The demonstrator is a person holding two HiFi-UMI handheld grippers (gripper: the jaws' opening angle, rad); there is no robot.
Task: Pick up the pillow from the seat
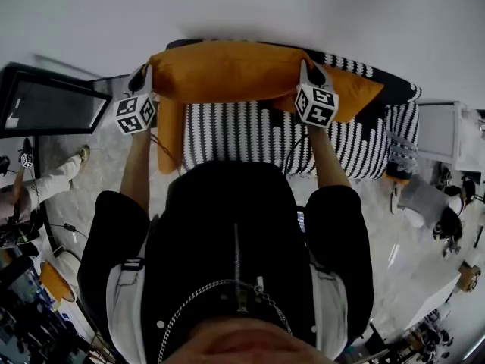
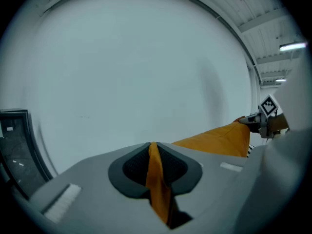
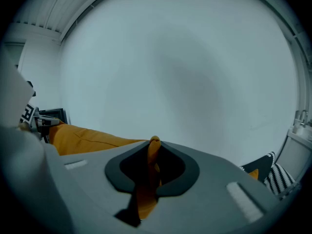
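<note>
An orange pillow [image 1: 223, 70] hangs stretched between my two grippers, lifted above the black-and-white patterned seat [image 1: 250, 135]. My left gripper [image 1: 144, 78] is shut on the pillow's left edge; orange fabric [image 2: 157, 179] is pinched between its jaws in the left gripper view. At the pillow's right edge my right gripper [image 1: 309, 73] is shut too, with a fold of orange cloth [image 3: 148, 172] caught in its jaws. A second orange pillow [image 1: 356, 91] lies on the seat behind the right gripper.
A pale wall [image 1: 250, 6] stands behind the seat. A dark framed panel [image 1: 49, 105] leans at the left. A white cabinet [image 1: 439, 131] is on the right. An orange cloth [image 1: 170, 135] hangs beside the seat's left end. Another person [image 1: 45, 180] and clutter are at the left.
</note>
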